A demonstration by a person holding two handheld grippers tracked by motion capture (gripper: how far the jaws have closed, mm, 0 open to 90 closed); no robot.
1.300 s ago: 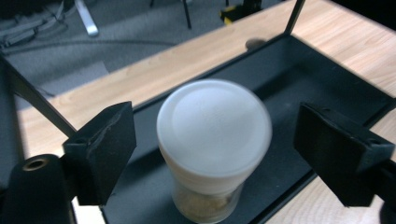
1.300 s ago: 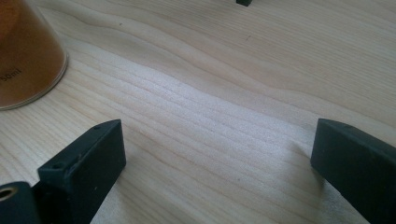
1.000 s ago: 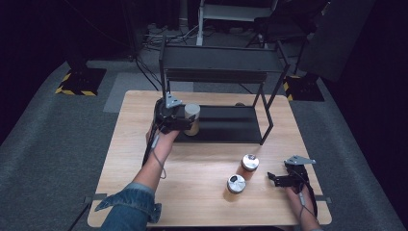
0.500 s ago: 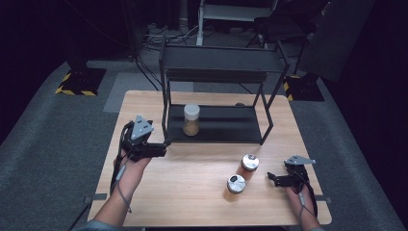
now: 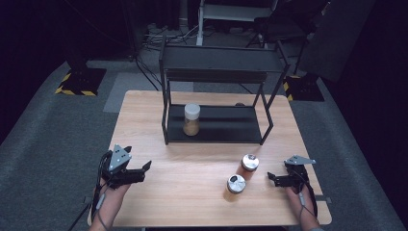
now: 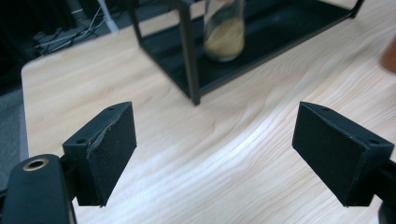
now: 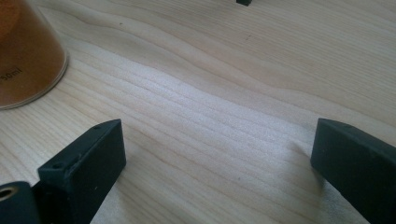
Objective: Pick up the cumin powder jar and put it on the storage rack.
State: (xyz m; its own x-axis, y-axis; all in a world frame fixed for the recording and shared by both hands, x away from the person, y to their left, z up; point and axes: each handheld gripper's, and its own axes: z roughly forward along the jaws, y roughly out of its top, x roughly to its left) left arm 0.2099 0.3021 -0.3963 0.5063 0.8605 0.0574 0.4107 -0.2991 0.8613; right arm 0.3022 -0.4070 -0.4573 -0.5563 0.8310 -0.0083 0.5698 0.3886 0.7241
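Observation:
A glass jar (image 5: 191,120) with a white lid and tan powder stands upright on the lower shelf of a black wire rack (image 5: 216,130). My left gripper (image 5: 144,172) hovers open and empty near the table's front left corner, pointing right. From it the jar (image 6: 225,30) is far ahead, behind a rack post (image 6: 189,60). Two silver-lidded jars stand on the table, one with orange contents (image 5: 249,166) and another (image 5: 235,186) in front of it. My right gripper (image 5: 272,179) rests open and empty at the front right, just right of them, with the orange jar (image 7: 25,56) at its left.
The wooden table (image 5: 144,110) is bare along its left half and in front of the rack. The rack's upper shelf (image 5: 219,62) overhangs the lower one. Dark floor, cables and equipment lie beyond the far edge.
My left gripper has drawn back from the white-lidded jar on the shelf, moving down toward the table's front left corner. The jar stays on the shelf. The right gripper has not moved.

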